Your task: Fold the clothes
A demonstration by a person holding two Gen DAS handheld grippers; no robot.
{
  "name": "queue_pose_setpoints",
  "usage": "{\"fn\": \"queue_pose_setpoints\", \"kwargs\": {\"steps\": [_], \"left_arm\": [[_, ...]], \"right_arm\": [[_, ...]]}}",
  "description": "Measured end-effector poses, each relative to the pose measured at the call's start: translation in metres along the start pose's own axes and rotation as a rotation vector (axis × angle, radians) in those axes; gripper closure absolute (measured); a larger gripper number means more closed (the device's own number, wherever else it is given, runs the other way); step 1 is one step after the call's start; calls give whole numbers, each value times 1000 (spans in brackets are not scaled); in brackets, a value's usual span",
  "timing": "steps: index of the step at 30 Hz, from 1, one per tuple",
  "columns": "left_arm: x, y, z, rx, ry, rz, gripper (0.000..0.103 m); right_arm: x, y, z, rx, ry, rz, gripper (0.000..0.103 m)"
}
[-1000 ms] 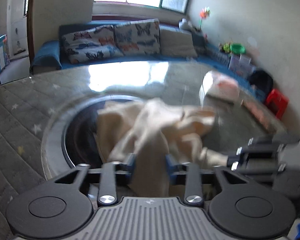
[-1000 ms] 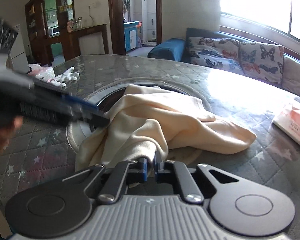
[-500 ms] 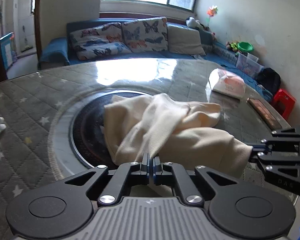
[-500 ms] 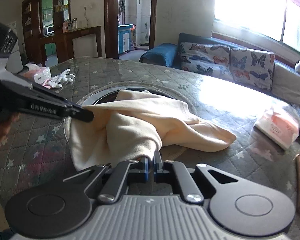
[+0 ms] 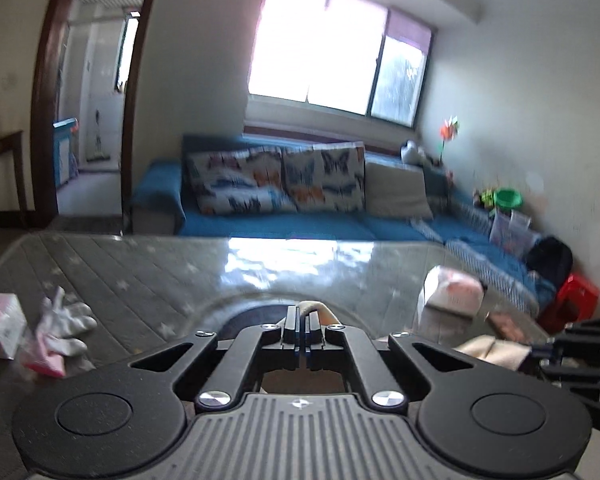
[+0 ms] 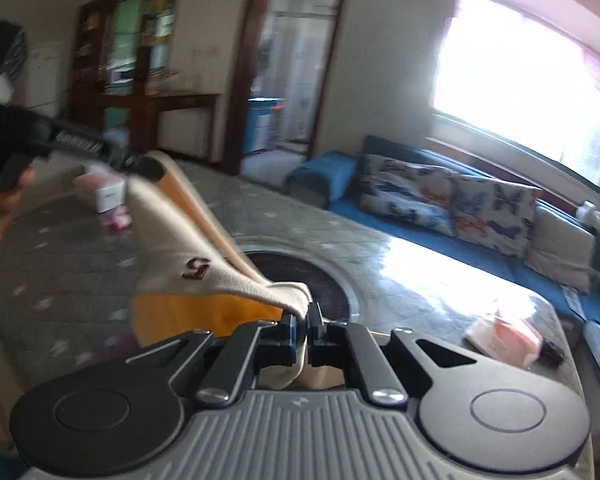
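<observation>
A cream garment with an orange inner side and a small dark logo hangs stretched in the air between both grippers, above the table. My right gripper is shut on one edge of it, the cloth bunched between its pads. My left gripper is shut on another edge, with only a cream tip showing past its fingers. In the right wrist view the left gripper holds the cloth up at the upper left, a hand behind it. The right gripper appears at the far right of the left wrist view with cream cloth beside it.
The grey quilted table has a dark round inset at its middle. A white glove and a pink-white box lie at the left, a pink packet at the right. A blue sofa stands beyond.
Both grippers rose with the garment, lifting it off the table and spreading it between them. The left gripper went from open around the cloth to shut on it.
</observation>
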State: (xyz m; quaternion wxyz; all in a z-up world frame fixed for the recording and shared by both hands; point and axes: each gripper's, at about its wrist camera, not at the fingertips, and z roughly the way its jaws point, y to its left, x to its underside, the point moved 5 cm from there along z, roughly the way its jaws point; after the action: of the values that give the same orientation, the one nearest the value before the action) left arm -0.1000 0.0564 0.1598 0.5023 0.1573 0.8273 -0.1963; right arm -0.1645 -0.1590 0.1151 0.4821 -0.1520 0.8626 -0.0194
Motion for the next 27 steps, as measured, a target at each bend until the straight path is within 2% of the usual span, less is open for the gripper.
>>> {"fn": "queue_pose_setpoints", "kwargs": {"steps": [4, 7, 10, 13, 17, 20, 24, 27], "left_arm": [[26, 17, -33, -38, 21, 19, 100], [62, 43, -41, -99, 95, -19, 100], [95, 75, -38, -174, 182, -73, 100], [118, 96, -30, -250, 255, -75, 99], [117, 97, -19, -243, 273, -68, 93], [100, 82, -2, -198, 264, -23, 86], [82, 57, 40, -108, 280, 46, 82], [76, 46, 86, -72, 322, 78, 82]], "right_arm": [[12, 28, -20, -108, 63, -87, 94], [29, 41, -23, -172, 131, -111, 93], [38, 38, -10, -157, 176, -108, 92], [44, 20, 13, -115, 208, -61, 91], [54, -13, 47, -58, 244, 39, 87], [68, -45, 78, -14, 271, 129, 86], [81, -79, 115, 17, 298, 250, 86], [86, -96, 137, 28, 306, 318, 86]]}}
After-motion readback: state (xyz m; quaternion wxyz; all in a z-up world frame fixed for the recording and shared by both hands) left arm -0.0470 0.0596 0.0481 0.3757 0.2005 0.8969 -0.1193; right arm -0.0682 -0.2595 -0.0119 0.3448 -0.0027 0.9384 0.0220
